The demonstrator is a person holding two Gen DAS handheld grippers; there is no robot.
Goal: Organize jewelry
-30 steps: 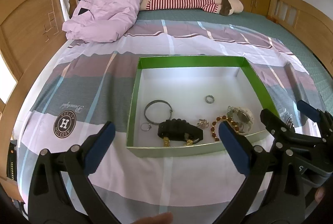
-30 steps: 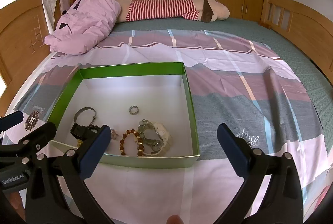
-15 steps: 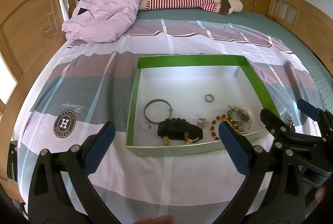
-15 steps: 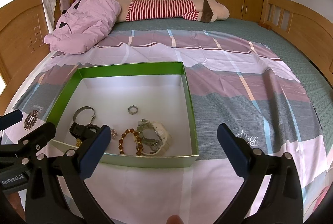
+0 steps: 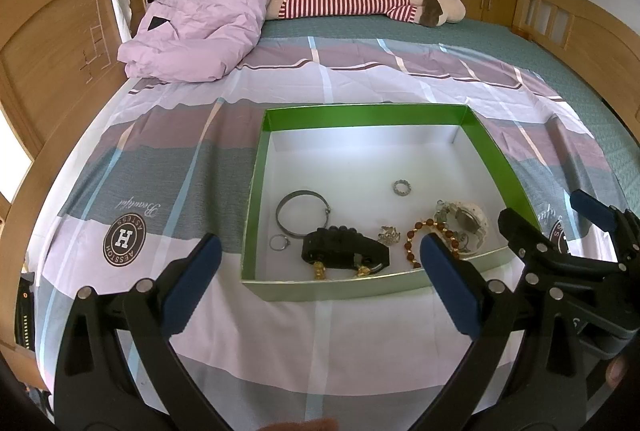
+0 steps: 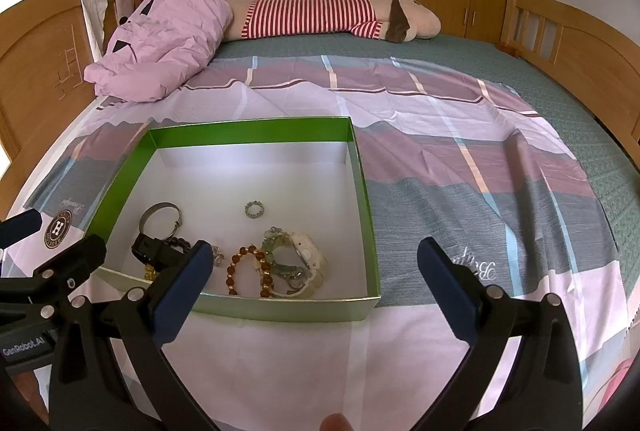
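shallow cardboard box (image 5: 256,191) is bright green outside, plain white inside. bedsheet (image 6: 460,167) under it is big mauve, grey and pale pink blocks with thin light-blue lines. stuffed toy (image 5: 344,1) wears red-and-white stripes, and the crumpled quilt (image 6: 160,43) is lilac.

Green-walled, white-floored box (image 5: 256,191) lies open on the bed. Inside, near front wall: silver bangle (image 5: 303,217), black bead bracelet (image 5: 344,251), amber bead bracelet (image 6: 248,271), small ring (image 5: 401,187).
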